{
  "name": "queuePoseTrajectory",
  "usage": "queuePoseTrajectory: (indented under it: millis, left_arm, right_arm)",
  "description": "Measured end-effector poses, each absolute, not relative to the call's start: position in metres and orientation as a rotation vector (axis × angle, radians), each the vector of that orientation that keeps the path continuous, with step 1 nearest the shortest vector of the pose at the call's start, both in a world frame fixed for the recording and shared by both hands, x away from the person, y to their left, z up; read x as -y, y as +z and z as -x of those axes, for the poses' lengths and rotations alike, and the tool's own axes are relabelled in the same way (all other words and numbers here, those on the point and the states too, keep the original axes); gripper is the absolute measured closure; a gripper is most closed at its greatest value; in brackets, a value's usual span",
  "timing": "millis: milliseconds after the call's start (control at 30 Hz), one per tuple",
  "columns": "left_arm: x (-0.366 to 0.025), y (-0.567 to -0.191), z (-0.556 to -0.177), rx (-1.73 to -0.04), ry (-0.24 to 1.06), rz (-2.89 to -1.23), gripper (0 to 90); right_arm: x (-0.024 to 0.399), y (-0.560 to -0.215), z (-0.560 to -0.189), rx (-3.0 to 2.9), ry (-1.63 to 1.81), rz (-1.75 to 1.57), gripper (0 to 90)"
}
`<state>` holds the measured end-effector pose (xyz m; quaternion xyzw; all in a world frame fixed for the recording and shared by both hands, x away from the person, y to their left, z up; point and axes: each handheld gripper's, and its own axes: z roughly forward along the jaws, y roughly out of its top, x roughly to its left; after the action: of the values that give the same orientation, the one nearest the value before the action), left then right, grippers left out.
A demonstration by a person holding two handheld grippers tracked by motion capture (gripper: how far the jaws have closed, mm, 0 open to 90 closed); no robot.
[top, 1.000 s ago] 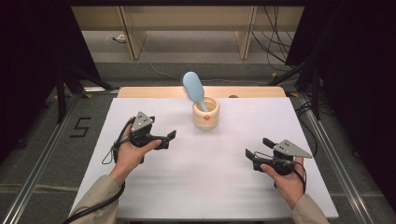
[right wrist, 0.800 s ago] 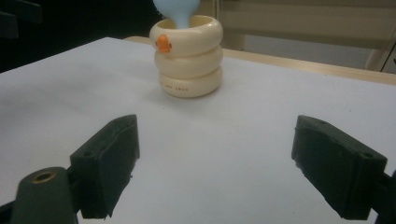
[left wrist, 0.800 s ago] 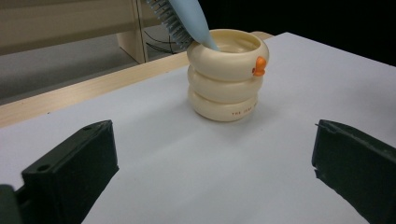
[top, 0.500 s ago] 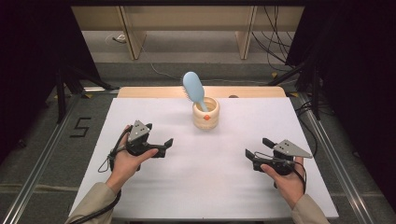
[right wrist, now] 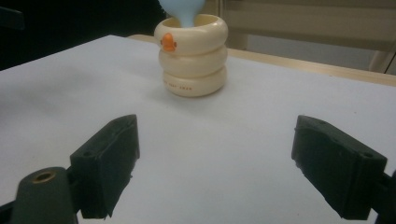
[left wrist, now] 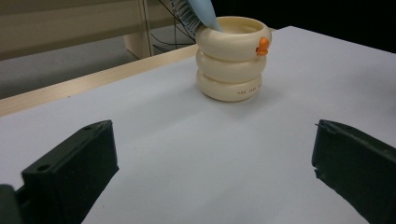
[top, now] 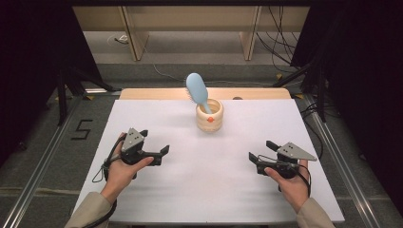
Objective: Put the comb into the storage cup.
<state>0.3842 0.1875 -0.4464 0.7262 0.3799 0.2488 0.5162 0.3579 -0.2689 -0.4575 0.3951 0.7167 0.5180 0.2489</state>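
Cream Ringed Cup With Blue Hairbrush Flanked by Two Open Grippers

Cream-coloured and built like three stacked rings, the cup [top: 209, 115] is seen standing upright on the white table top [top: 214, 190], toward its far edge and roughly midway between its sides. A small orange mark is carried on the cup's upper ring. A light blue hairbrush [top: 196, 90] is stood handle-down in the cup, its oval head tilted up and to the left in the high view, with bristles visible along its edge in the left gripper view.

The left gripper [top: 159, 155] is held in the person's left hand [top: 119, 171] over the near left part of the table, well apart from the cup. Its jaws are spread wide, and nothing is seen between them in the left gripper view, where the cup [left wrist: 231, 58] is framed farther off between the two black jaws.

The right gripper [top: 255, 156] is held in the person's right hand [top: 289, 183] over the near right part of the table, likewise well apart from the cup. Its jaws are also parted wide with nothing between them, and the cup [right wrist: 193, 55] is seen beyond them in the right gripper view, its orange mark turned toward that camera.

Neither gripper is touching the cup or the hairbrush. A strip of pale wood [top: 157, 93] is visible along the table's far edge, behind the cup.
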Motion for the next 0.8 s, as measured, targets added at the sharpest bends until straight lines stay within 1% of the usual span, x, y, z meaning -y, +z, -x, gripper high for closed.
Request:
queuePoseTrajectory:
  millis: [333, 800]
  left_arm:
    - [-0.193, -0.45, -0.379, -0.887, 0.623, -1.741, 0.0]
    - [-0.207, -0.456, -0.373, -0.915, 0.628, -1.739, 0.0]
  right_arm:
    - [0.269, -0.457, -0.358, -1.953, 1.414, -1.074, 15.9]
    - [0.269, -0.458, -0.358, -1.956, 1.412, -1.075, 15.9]
